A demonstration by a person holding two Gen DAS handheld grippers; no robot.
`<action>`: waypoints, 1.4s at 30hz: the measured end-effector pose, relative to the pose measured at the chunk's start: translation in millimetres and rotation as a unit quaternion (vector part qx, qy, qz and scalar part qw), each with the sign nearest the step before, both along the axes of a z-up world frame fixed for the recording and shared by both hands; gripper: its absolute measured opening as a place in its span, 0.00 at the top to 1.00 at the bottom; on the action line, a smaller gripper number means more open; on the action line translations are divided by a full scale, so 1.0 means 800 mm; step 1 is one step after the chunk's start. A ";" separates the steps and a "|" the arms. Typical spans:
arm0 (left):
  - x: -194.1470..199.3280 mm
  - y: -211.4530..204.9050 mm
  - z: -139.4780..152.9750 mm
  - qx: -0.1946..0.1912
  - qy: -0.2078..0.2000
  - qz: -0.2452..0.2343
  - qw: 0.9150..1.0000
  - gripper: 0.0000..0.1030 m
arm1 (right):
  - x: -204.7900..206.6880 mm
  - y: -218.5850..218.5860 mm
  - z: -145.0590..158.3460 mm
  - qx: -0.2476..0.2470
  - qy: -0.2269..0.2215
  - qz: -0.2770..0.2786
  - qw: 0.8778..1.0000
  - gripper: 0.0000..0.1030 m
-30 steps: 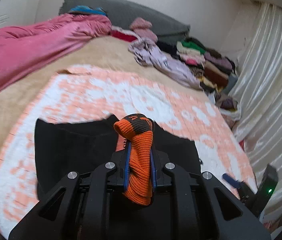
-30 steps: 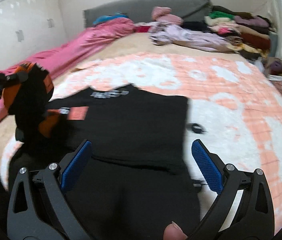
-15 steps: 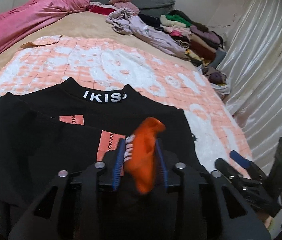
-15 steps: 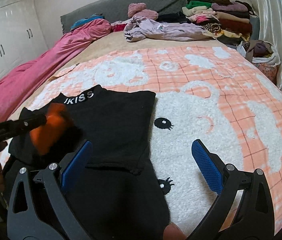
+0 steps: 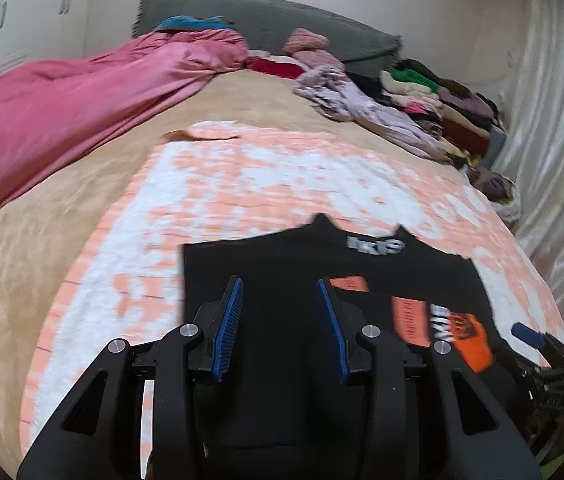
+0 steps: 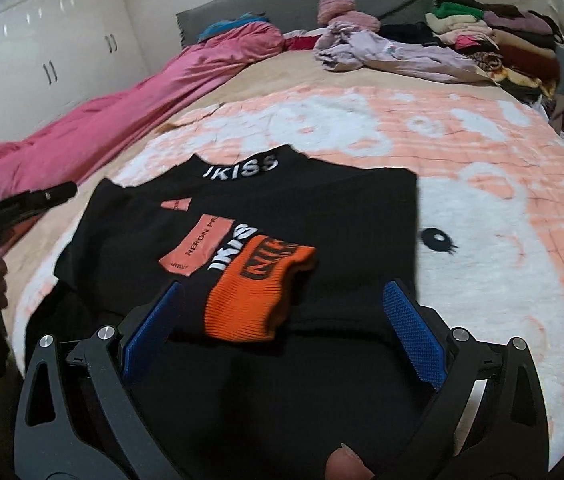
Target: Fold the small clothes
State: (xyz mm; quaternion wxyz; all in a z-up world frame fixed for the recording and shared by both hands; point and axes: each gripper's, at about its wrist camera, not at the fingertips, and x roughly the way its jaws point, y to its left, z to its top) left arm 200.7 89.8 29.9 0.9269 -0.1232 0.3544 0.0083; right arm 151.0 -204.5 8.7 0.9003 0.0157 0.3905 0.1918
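Note:
A black top (image 6: 322,200) with white "IKISS" lettering on its collar lies flat on the peach-and-white blanket (image 6: 482,216). Its sleeve is folded across the front, and the orange ribbed cuff (image 6: 257,292) rests on the chest beside a coral label. My left gripper (image 5: 279,292) hovers over the top's left part, its jaws opening, with nothing between them. The cuff (image 5: 470,340) lies to its right. My right gripper (image 6: 284,292) stands open and wide just above the top's lower part. The cuff sits between its fingers, but the pads are clear of it.
A pink duvet (image 6: 141,100) runs along the left side of the bed. A lilac garment (image 6: 394,54) and a pile of folded clothes (image 6: 502,36) lie at the head end. A pale curtain (image 5: 554,120) hangs on the right and white wardrobe doors (image 6: 41,60) stand on the left.
My left gripper opened and let go of the orange cuff, which now lies on the black top. It then swung left. The right gripper dropped closer to the top.

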 end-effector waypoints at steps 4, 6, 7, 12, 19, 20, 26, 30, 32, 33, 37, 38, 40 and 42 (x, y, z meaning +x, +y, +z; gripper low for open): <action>-0.001 0.025 -0.007 -0.005 -0.007 0.007 1.000 0.64 | 0.020 0.014 -0.018 -0.014 0.026 -0.012 0.999 0.21; -0.002 0.032 -0.011 -0.010 -0.008 0.002 1.000 0.64 | 0.030 0.015 -0.025 -0.008 0.039 -0.016 0.999 0.27; 0.000 0.036 -0.014 -0.011 -0.005 0.000 1.000 0.64 | 0.036 0.017 -0.029 -0.002 0.048 -0.017 0.999 0.33; -0.002 0.067 -0.011 -0.011 -0.014 0.033 0.999 0.63 | 0.050 0.026 -0.039 0.018 0.069 -0.003 0.997 0.63; -0.005 0.083 -0.007 -0.015 -0.019 0.047 0.999 0.63 | 0.038 0.042 0.015 0.000 0.008 0.033 0.999 0.97; -0.004 0.082 -0.007 -0.014 -0.019 0.042 0.999 0.63 | 0.037 0.041 0.024 -0.001 -0.001 0.035 0.999 0.97; 0.006 0.034 -0.010 0.006 -0.018 -0.002 1.000 0.62 | 0.043 0.028 0.057 -0.073 -0.051 0.018 0.996 0.97; 0.016 -0.018 -0.026 0.036 -0.006 -0.054 0.998 0.62 | 0.056 0.023 0.028 -0.101 -0.026 0.013 0.994 0.97; 0.020 -0.033 -0.035 0.046 0.001 -0.064 0.997 0.62 | 0.059 0.021 0.015 -0.106 -0.019 0.007 0.994 0.97; 0.024 -0.039 -0.043 0.052 0.011 -0.070 0.996 0.62 | 0.062 0.019 0.008 -0.106 -0.014 0.002 0.994 0.97; 0.033 -0.040 -0.069 0.067 0.046 -0.065 0.995 0.62 | 0.070 0.017 -0.013 -0.112 -0.002 -0.006 0.994 0.96; 0.035 -0.040 -0.072 0.065 0.049 -0.064 0.995 0.61 | 0.072 0.017 -0.018 -0.116 0.001 -0.009 0.993 0.96; 0.034 -0.037 -0.075 0.062 0.055 -0.063 0.995 0.60 | 0.074 0.015 -0.026 -0.124 0.007 -0.015 0.992 0.96; 0.034 -0.037 -0.075 0.064 0.055 -0.064 0.994 0.60 | 0.076 0.012 -0.031 -0.128 0.010 -0.024 0.991 0.92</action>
